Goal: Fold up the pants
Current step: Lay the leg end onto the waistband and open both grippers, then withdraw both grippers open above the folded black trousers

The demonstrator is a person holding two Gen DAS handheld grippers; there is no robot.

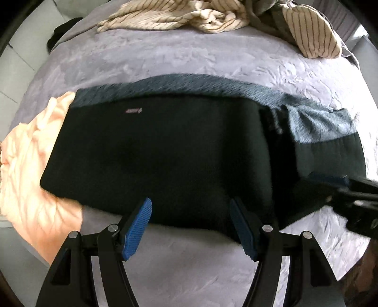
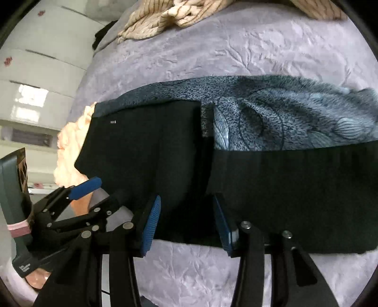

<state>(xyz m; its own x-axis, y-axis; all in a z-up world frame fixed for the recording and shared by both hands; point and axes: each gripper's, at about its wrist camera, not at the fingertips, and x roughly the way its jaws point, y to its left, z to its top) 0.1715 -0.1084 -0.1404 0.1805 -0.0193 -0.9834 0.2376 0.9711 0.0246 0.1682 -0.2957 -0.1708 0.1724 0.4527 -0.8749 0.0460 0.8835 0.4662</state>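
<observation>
The black pants lie flat across the lilac bedspread, folded lengthwise, with a grey patterned lining showing along the far edge and at the right. They also show in the right wrist view. My left gripper is open, its blue pads just over the near edge of the pants, holding nothing. My right gripper is open over the near edge of the pants. It also shows at the right of the left wrist view. The left gripper shows at the lower left of the right wrist view.
A peach garment lies under the left end of the pants. A cream striped blanket and a striped pillow lie at the far side of the bed. White drawers stand left of the bed.
</observation>
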